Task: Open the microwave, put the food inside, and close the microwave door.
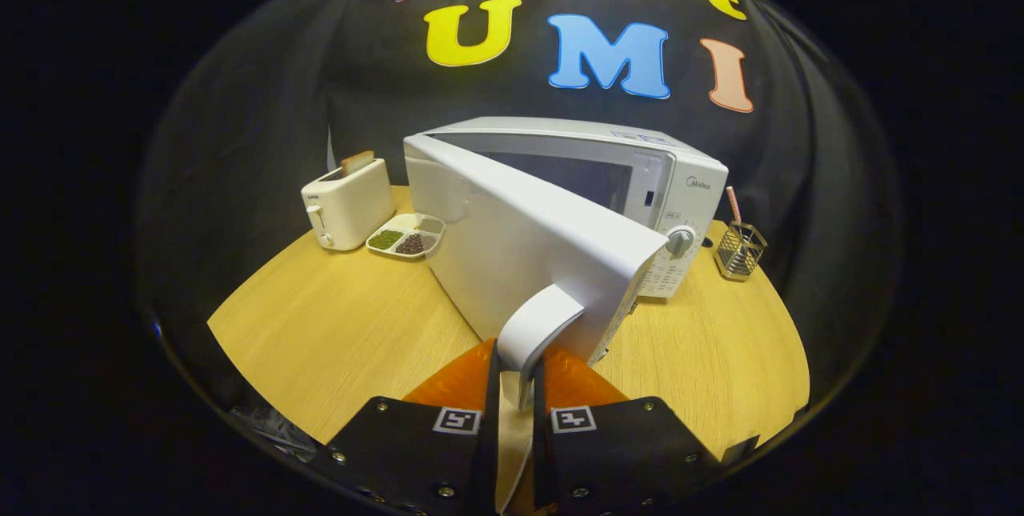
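A white microwave (640, 172) stands at the back of the round wooden table (336, 324). Its door (520, 252) is swung well open toward me, hinged on the left. My gripper (516, 376) is shut on the door handle (538, 324), a white curved bar at the door's free edge, pinched between both fingers. The dark oven cavity (576, 176) shows behind the door. A white divided tray of food (406, 234), with green and dark portions, lies left of the microwave, beside the toaster.
A white toaster (348, 204) with a slice in it stands at the back left. A wire holder (740, 248) with a striped straw sits right of the microwave. Black cloth walls the booth behind the table.
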Demonstrator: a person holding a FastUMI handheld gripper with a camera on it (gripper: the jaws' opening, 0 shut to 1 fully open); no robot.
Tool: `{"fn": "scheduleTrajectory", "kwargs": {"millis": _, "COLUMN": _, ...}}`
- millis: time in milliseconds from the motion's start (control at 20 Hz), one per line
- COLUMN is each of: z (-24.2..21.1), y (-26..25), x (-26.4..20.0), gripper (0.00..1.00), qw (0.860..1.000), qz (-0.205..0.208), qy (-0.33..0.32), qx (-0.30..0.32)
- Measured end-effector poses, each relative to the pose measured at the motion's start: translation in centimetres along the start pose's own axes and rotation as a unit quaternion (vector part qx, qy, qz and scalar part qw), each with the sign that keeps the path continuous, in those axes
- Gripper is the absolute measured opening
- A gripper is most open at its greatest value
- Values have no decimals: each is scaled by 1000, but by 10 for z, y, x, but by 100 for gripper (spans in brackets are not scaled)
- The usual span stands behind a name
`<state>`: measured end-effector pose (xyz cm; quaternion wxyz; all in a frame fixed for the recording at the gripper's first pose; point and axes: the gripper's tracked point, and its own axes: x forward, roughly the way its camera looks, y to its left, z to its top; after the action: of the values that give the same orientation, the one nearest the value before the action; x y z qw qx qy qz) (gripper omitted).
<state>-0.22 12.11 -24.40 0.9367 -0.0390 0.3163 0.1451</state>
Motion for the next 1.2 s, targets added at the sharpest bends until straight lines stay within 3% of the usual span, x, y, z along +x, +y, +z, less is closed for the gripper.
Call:
{"fn": "scheduleTrajectory", "kwargs": {"millis": 450, "z": -14, "y": 60, "x": -15, "gripper": 21, "qw": 999, "qz": 33, "qy": 4, "qx": 18}}
{"fn": "scheduleTrajectory", "kwargs": {"millis": 550, "z": -21, "y": 73, "x": -16, "gripper": 36, "qw": 999, "qz": 33, "qy": 6, "qx": 15}}
{"fn": "scheduleTrajectory", "kwargs": {"millis": 1200, "z": -31, "y": 138, "x": -24, "gripper": 36, "qw": 1000, "qz": 4, "qy": 18, "qx": -25}}
